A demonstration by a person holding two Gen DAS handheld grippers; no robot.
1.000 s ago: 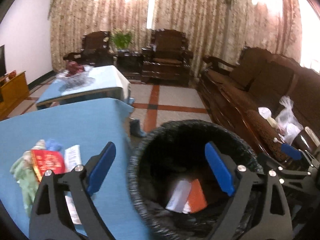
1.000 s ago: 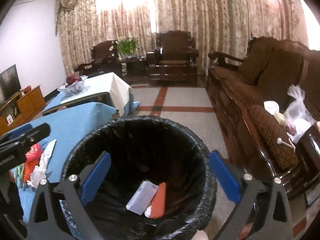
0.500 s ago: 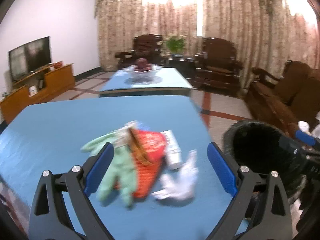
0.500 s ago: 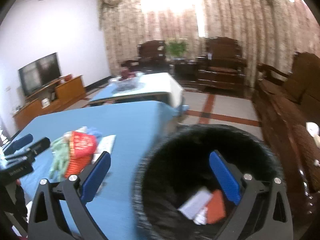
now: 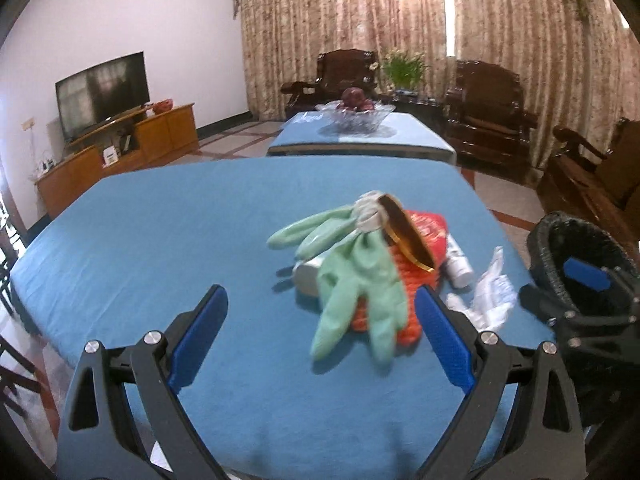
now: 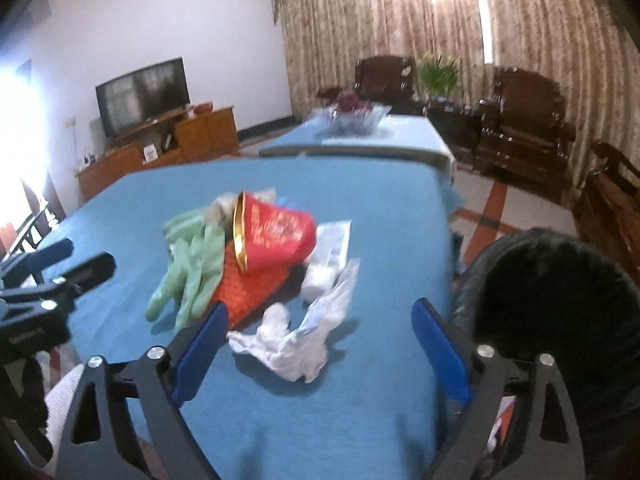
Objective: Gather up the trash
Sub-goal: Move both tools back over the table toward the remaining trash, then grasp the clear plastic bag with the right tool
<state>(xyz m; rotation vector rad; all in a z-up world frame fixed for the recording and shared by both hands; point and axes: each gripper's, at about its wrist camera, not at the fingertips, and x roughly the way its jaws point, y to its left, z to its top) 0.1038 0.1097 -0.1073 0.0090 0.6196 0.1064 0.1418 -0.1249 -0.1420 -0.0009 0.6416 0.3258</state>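
Observation:
A pile of trash lies on the blue table point(image 5: 160, 240): pale green gloves point(image 5: 360, 280), a red cup with a gold rim point(image 6: 276, 236), orange netting point(image 6: 252, 288), a white packet point(image 6: 332, 240) and crumpled white plastic point(image 6: 296, 340). My left gripper point(image 5: 320, 336) hovers open just short of the gloves, nothing between its fingers. My right gripper point(image 6: 320, 344) is wide, its jaws closing, with the white plastic point(image 5: 488, 296) lying between and ahead of the fingers, untouched. The black-lined bin point(image 6: 560, 300) stands off the table's right edge.
A second blue table with a glass fruit bowl point(image 5: 354, 118) stands behind. Dark wooden armchairs point(image 5: 488, 116) line the curtained back wall. A TV point(image 5: 100, 94) sits on a wooden cabinet at the left. The right gripper's body point(image 5: 588, 320) shows in the left wrist view.
Both grippers swung left from above the bin to over the table. The trash pile now lies right in front of them, and the bin has slid to the right edge.

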